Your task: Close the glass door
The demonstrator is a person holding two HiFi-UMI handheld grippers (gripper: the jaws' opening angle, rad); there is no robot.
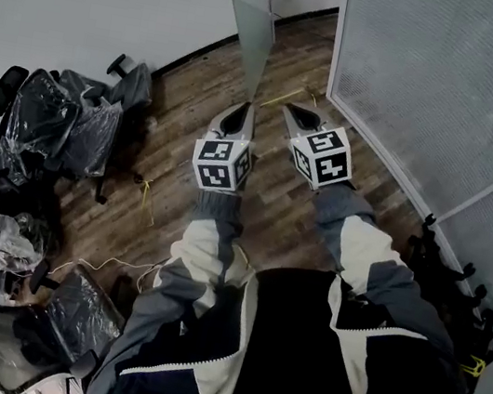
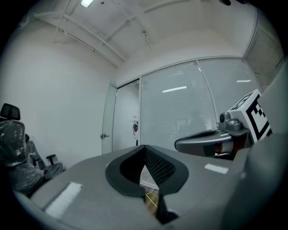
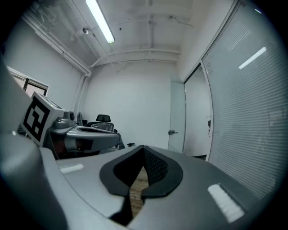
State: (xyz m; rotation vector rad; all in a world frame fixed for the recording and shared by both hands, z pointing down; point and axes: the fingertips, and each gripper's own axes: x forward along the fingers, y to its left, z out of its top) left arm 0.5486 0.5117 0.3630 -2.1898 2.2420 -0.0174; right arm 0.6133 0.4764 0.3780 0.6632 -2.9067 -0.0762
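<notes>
Wood floor [image 1: 198, 98], glass door [image 1: 255, 42] open, wrapped chairs [image 1: 61, 126]

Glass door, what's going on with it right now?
A person stands back from the glass door, a gripper in each hand aimed toward it. The left gripper and right gripper both have jaws together, holding nothing. The door stands open, and neither gripper touches it.

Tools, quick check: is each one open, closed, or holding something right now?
Left tool: closed, nothing between its jaws.
Right tool: closed, nothing between its jaws.
</notes>
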